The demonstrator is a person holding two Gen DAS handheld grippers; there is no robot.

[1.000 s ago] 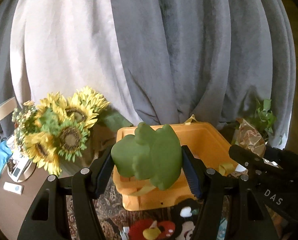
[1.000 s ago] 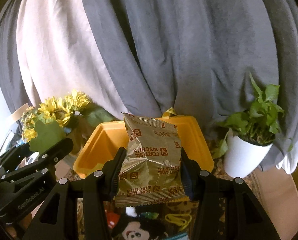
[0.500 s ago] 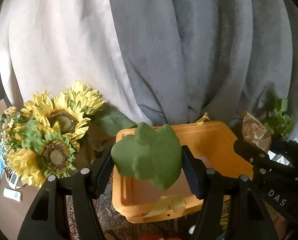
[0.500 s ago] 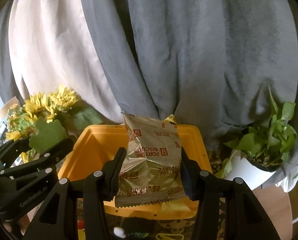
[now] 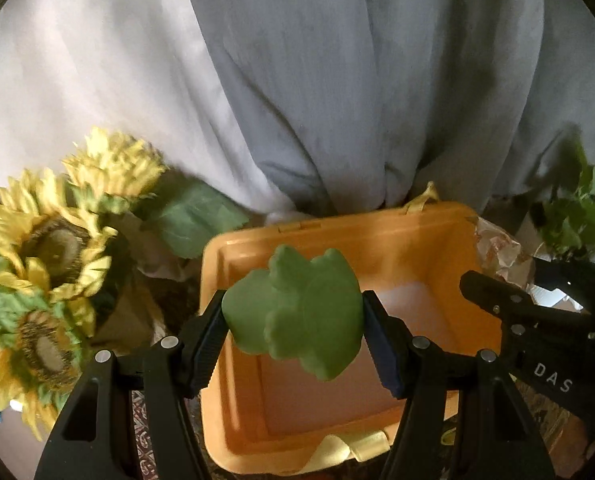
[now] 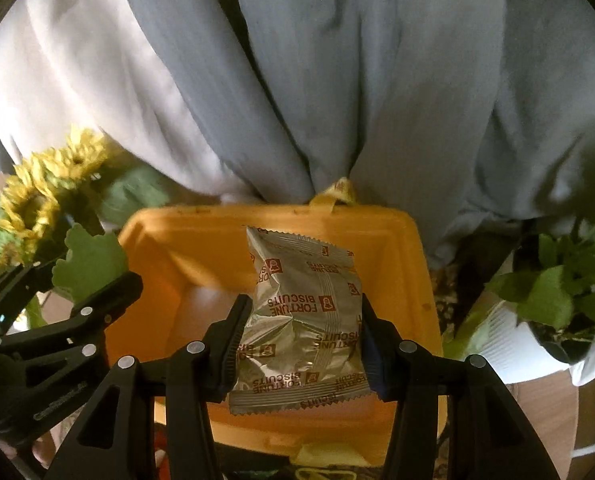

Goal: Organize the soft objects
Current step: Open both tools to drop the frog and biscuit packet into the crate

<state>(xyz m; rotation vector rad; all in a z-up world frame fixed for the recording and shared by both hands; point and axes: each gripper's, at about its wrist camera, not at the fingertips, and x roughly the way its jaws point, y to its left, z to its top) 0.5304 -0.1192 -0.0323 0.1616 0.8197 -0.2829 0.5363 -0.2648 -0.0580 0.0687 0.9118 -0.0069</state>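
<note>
In your left wrist view your left gripper [image 5: 293, 332] grips the green soft toy [image 5: 295, 312], the orange bin [image 5: 417, 236] now lying open just beyond its jaws, while in your right wrist view your right gripper [image 6: 301, 344] clamps the biscuit packet [image 6: 303, 320] over that bin, so both look ready to drop.

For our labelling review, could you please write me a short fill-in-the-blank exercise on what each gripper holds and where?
1. The left gripper clamps a soft ____ foam toy.
2. The right gripper clamps a shiny foil packet printed "FORTUNE ____".
3. Both held things hang above the open ____ plastic bin.

Missing words: green; BISCUITS; orange
</note>
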